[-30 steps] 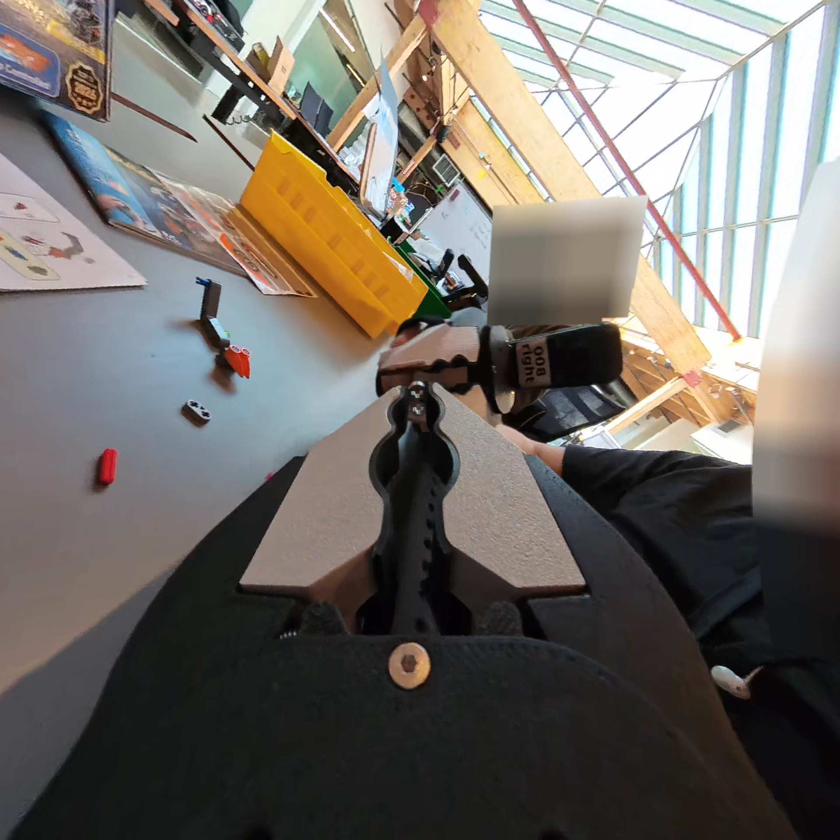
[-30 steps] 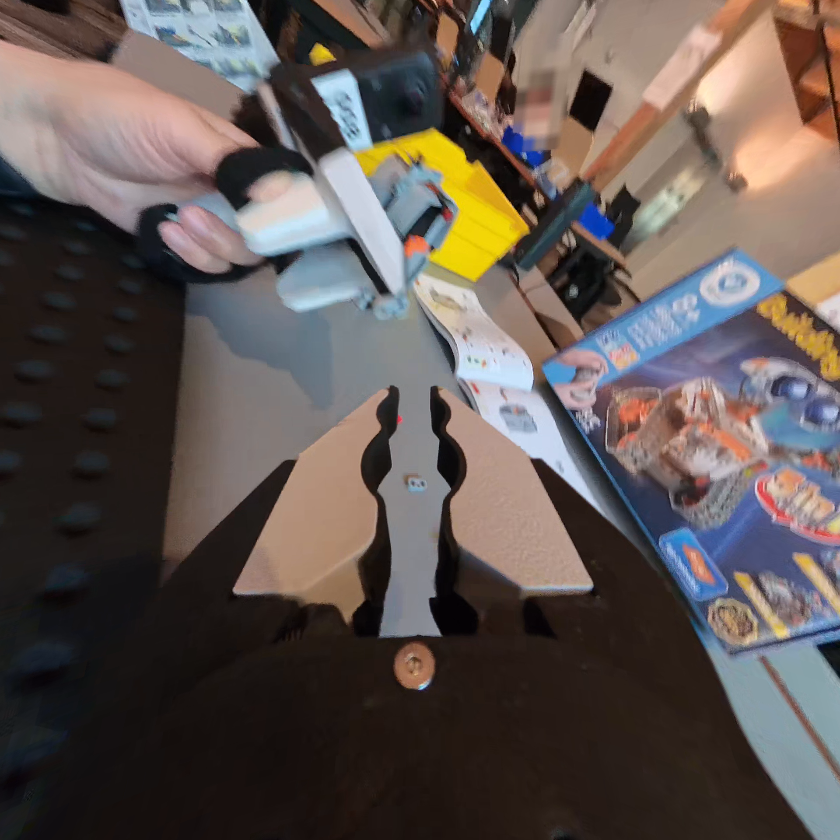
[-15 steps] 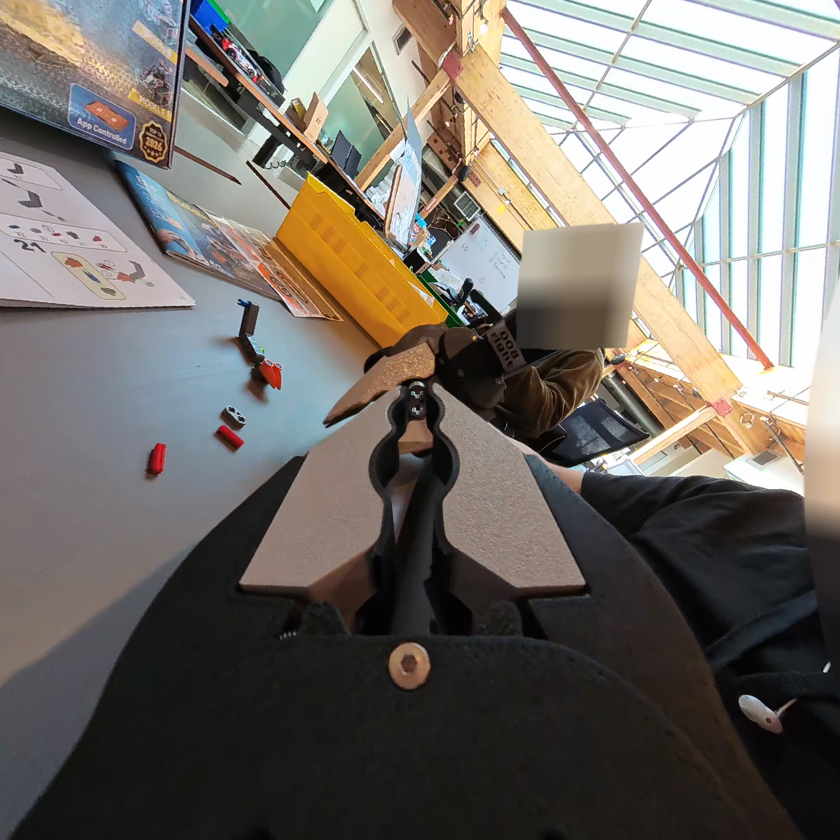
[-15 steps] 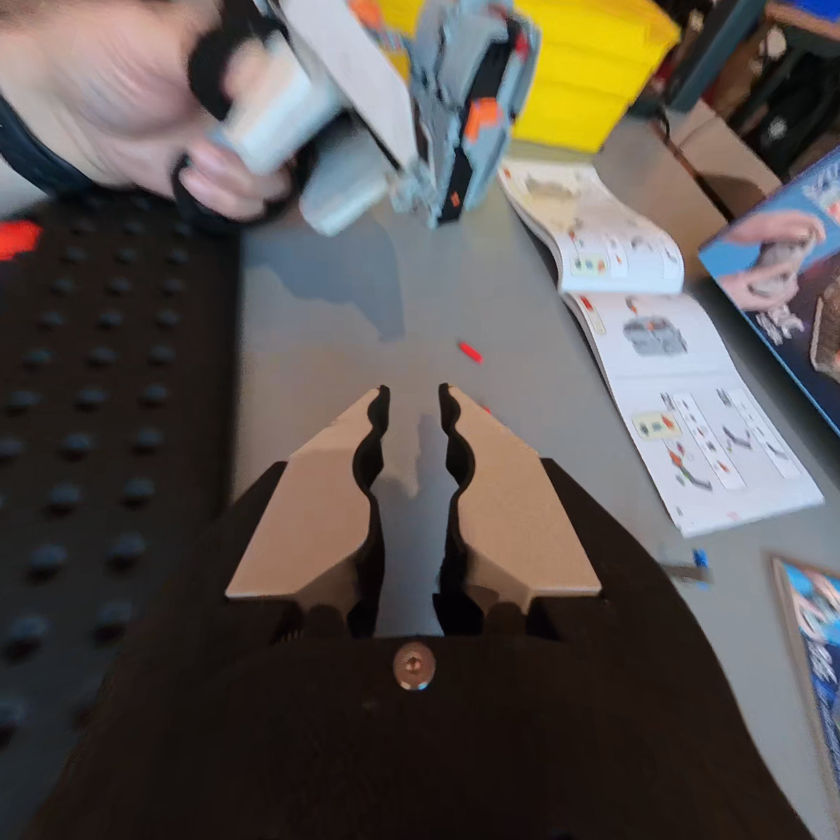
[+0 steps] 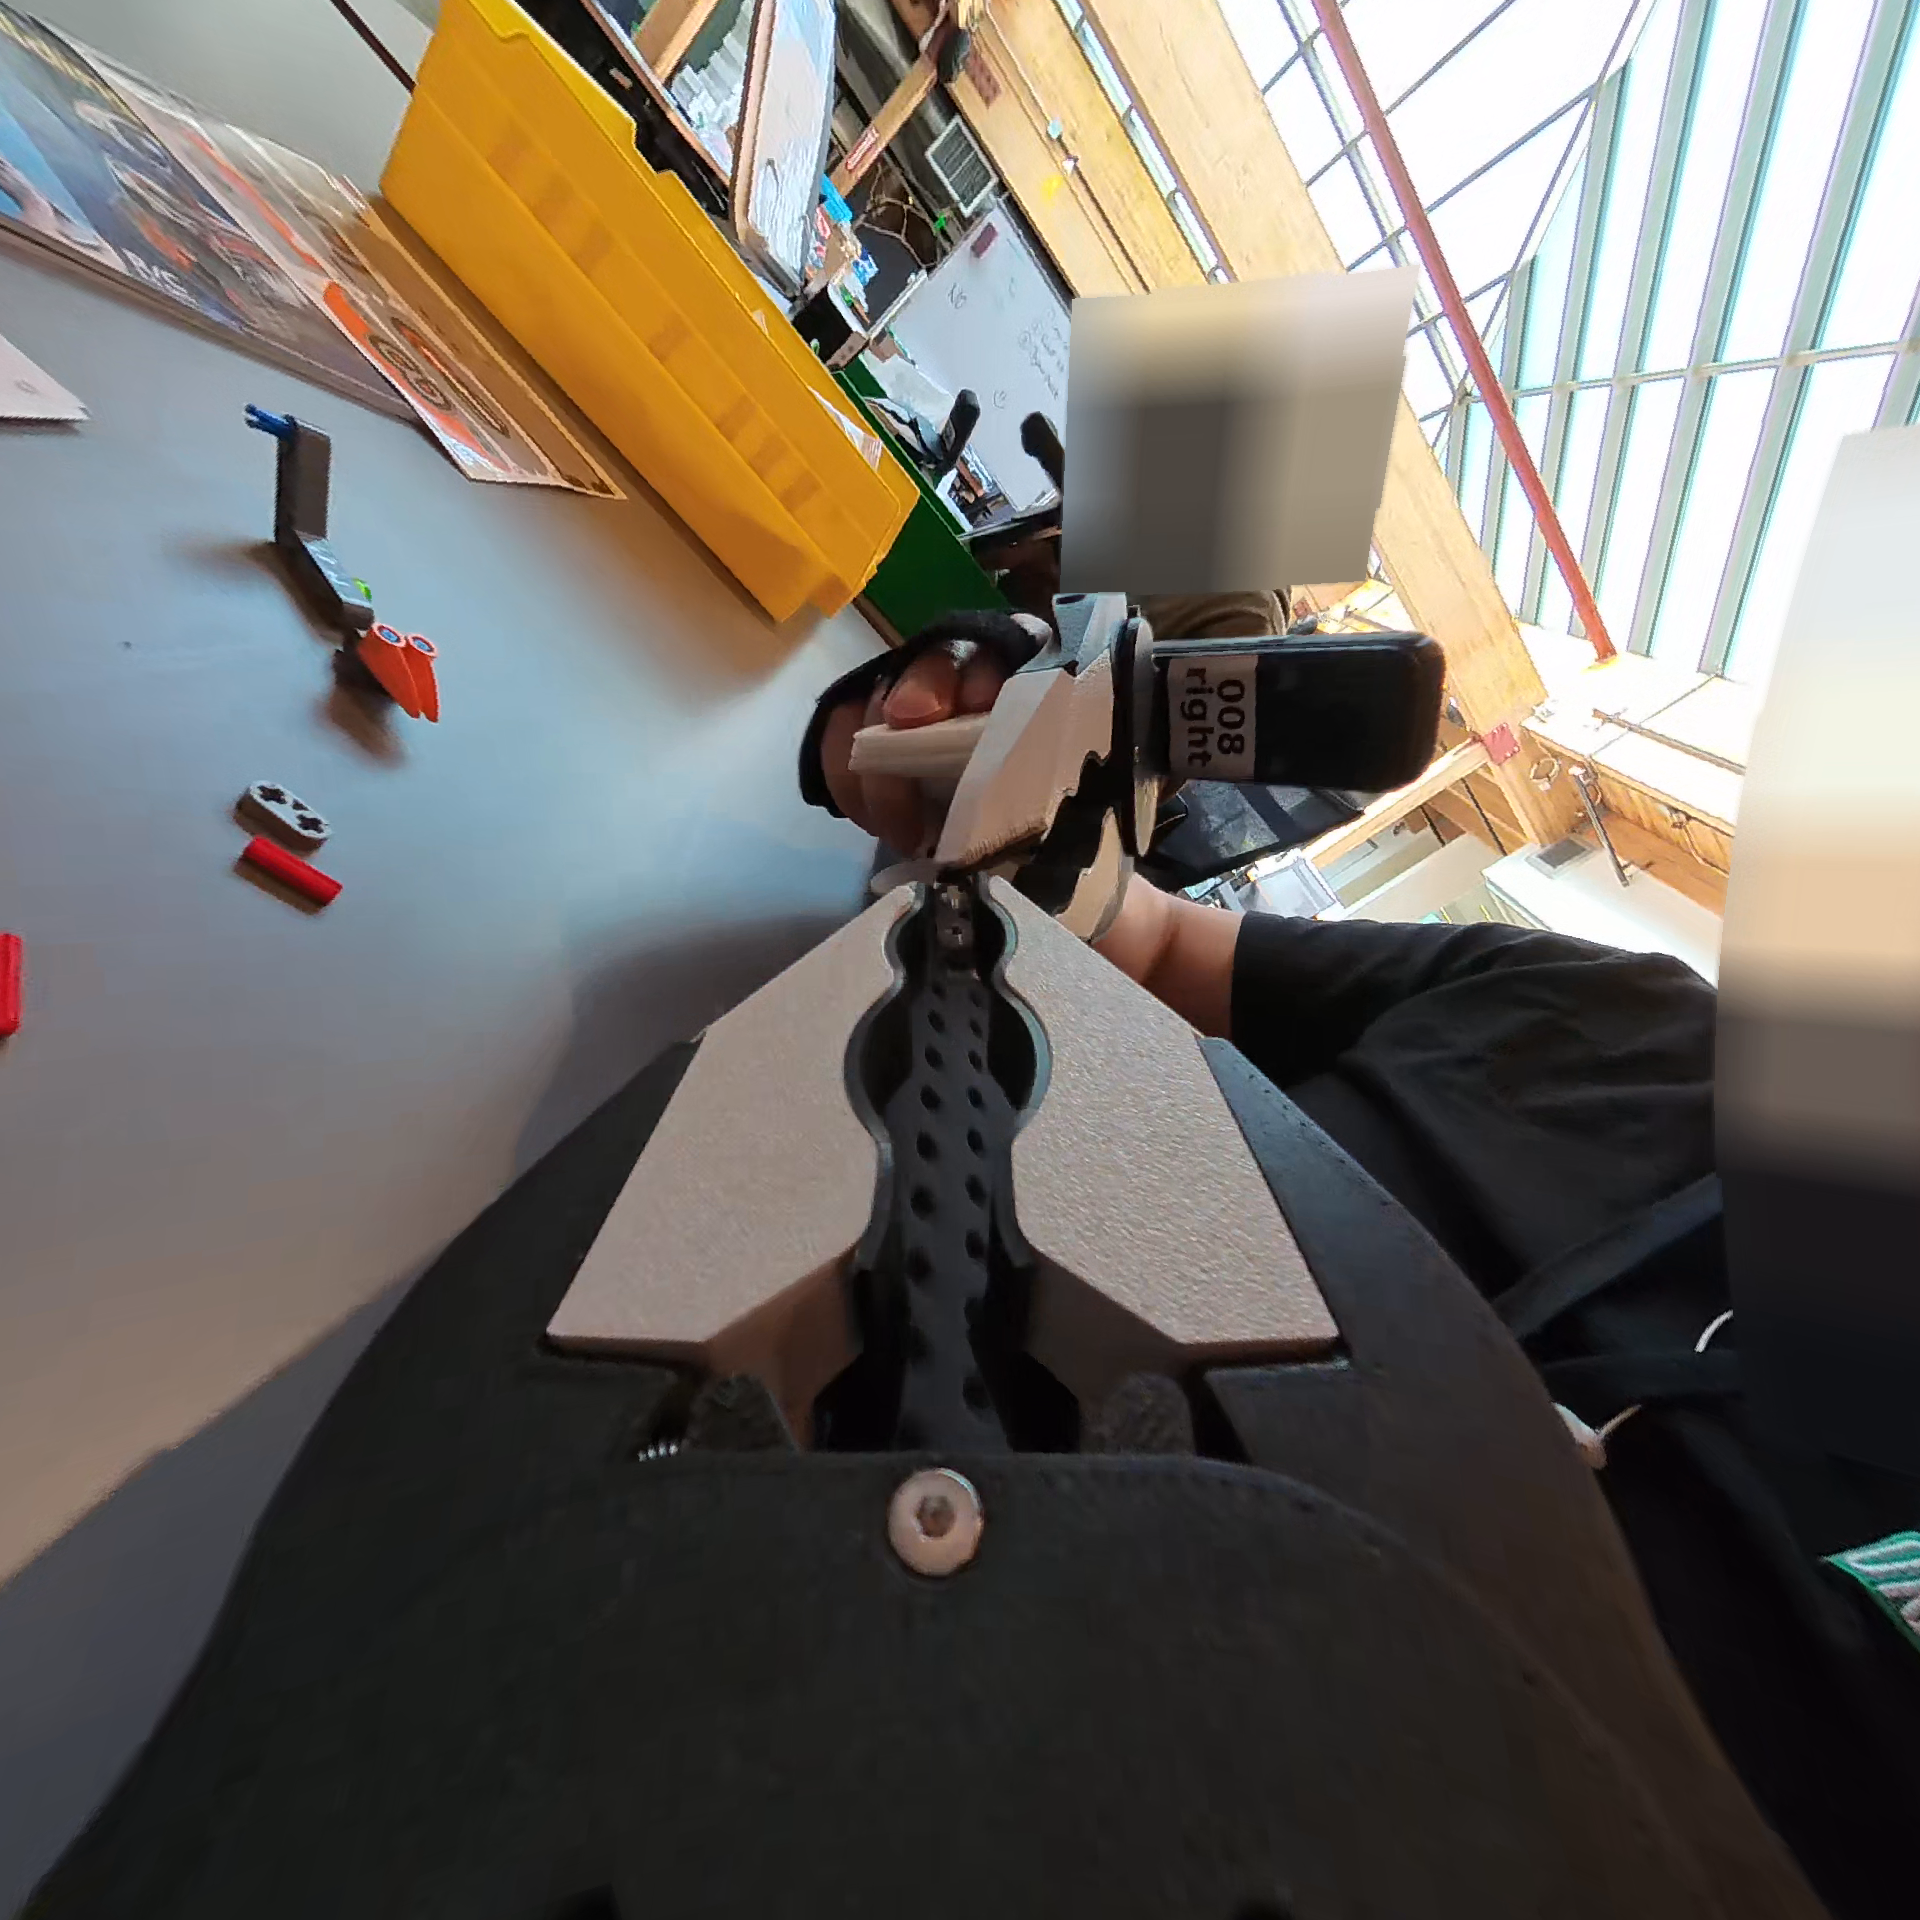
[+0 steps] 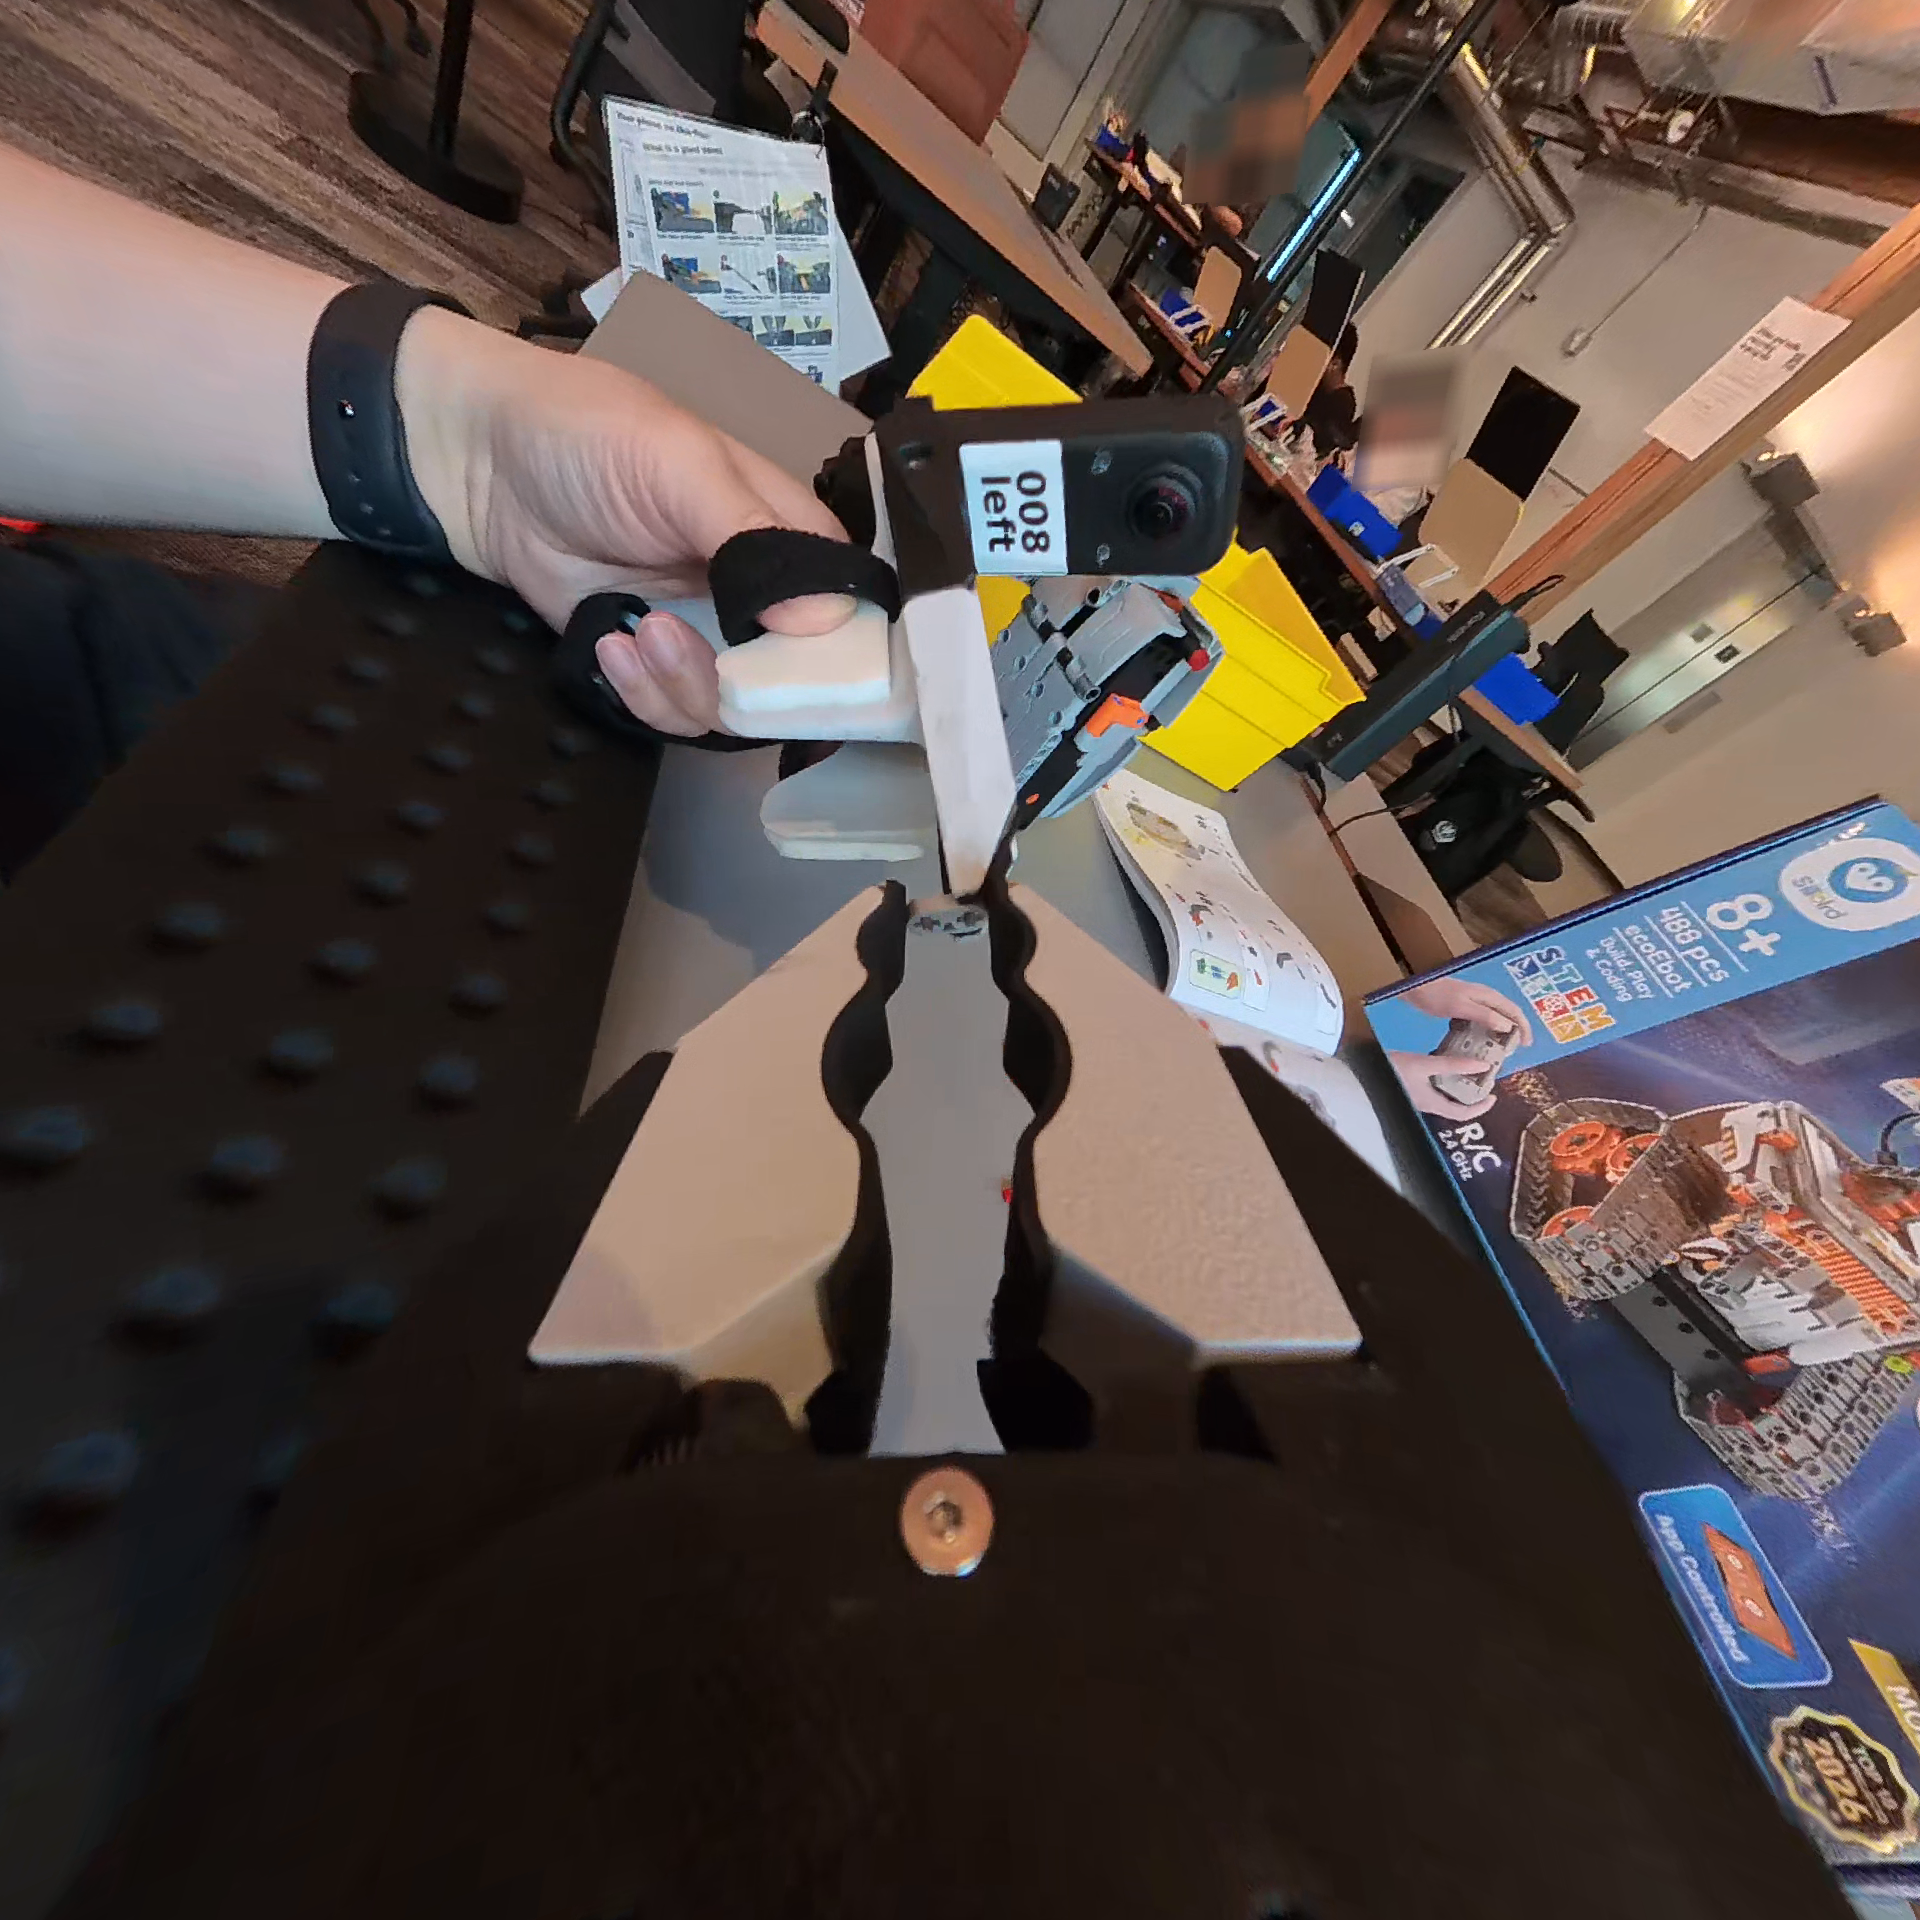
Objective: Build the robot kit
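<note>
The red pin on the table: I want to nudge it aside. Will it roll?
The red pin looks like a short smooth cylinder lying on its side, so it would probably roll if pushed sideways. Small and plastic, it is likely very light. The table looks flat and smooth, so little would stop it.

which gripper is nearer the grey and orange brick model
Left. The left gripper is shut on the grey and orange brick model; the right gripper, holding a small grey piece, is beside it.
</note>
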